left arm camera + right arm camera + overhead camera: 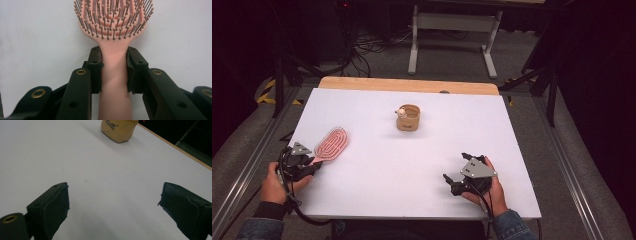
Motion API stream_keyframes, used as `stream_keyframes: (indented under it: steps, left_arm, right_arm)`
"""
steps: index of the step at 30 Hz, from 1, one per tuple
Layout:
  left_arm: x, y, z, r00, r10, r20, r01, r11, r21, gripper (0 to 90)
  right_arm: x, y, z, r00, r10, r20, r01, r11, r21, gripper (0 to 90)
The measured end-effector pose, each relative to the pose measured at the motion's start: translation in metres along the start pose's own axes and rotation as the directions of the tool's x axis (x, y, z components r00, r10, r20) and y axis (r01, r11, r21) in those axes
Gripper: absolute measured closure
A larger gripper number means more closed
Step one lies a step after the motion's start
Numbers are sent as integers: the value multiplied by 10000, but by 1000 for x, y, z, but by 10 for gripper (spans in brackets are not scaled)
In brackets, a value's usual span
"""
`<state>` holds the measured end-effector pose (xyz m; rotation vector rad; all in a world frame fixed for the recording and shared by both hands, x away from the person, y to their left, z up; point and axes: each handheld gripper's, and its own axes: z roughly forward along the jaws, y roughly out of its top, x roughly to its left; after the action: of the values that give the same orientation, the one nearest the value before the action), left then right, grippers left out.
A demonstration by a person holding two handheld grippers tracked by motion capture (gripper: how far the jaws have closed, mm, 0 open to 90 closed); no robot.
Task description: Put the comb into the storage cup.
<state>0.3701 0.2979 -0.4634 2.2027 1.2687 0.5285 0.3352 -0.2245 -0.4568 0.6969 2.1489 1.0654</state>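
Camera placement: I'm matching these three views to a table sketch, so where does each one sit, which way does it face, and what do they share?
High view: above the person's side, facing forward and down on the white table; both hands, left gripper, right gripper.
Left gripper view: on the left gripper, looking along its jaws closed on the pink hairbrush handle.
Right gripper view: on the right gripper, jaws apart, facing the tan cup.
Shared: hairbrush in high and left; cup in high and right.
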Motion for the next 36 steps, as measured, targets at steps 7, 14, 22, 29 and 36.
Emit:
stream_keyframes:
  steps: [7,14,22,29,36]
  left_arm:
    - [-4,1,-9,9992,155,-373,-184,9968,-772,693]
    - [-10,4,-20,9972,289,-692,-408,9833,-1771,693]
    - [-16,6,-26,9943,477,-953,-684,9712,-2283,693]
    - [-20,6,-28,9941,533,-948,-761,9637,-2559,693]
    - [-27,7,-34,9938,319,-1066,-668,9372,-3423,694]
  right_arm:
    - [-1,0,-1,9998,79,176,-77,9999,-98,92]
    - [-5,2,-3,9986,483,231,-473,9981,-403,91]
    - [-8,2,-5,9967,706,411,-684,9962,-541,86]
    - [-10,2,-6,9945,868,586,-829,9944,-663,85]
    - [-14,3,-9,9893,1413,364,-1365,9844,-1106,62]
